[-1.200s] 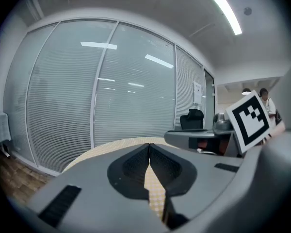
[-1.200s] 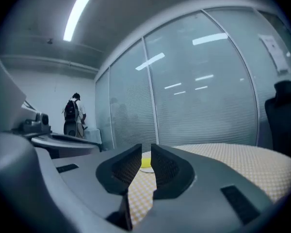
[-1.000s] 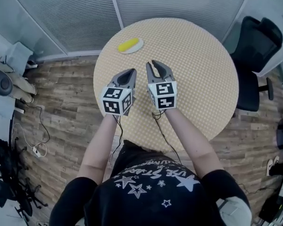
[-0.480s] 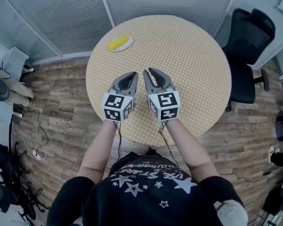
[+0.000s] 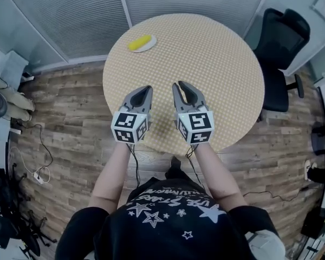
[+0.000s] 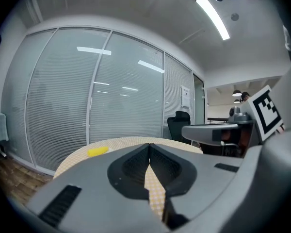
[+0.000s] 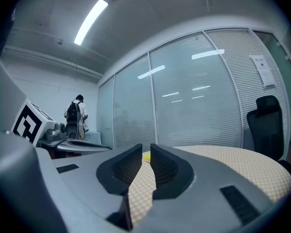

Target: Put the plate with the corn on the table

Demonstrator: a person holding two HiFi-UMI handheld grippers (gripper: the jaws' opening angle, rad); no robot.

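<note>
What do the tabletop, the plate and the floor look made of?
Tabletop: fine yellow-and-white check, matte. Likely a cloth or vinyl cover; whatever lies under it is hidden.
Plate: small, white, smooth. Ceramic or plastic; too small to tell which.
Floor: staggered grey-brown planks with visible grain. Wood or wood-look laminate.

- The left gripper (image 5: 146, 88) points toward 1 o'clock in the head view. Its jaw tips are pressed together, and it is empty.
- The right gripper (image 5: 181, 84) points toward 11 o'clock. Its jaws stand a narrow slit apart, and it is also empty.
- The two grippers are level and side by side, near each other but not touching.
- The bare left forearm (image 5: 112, 169) and right forearm (image 5: 215, 169) reach forward from 7 and 5 o'clock, closing in toward the wrists.
</note>
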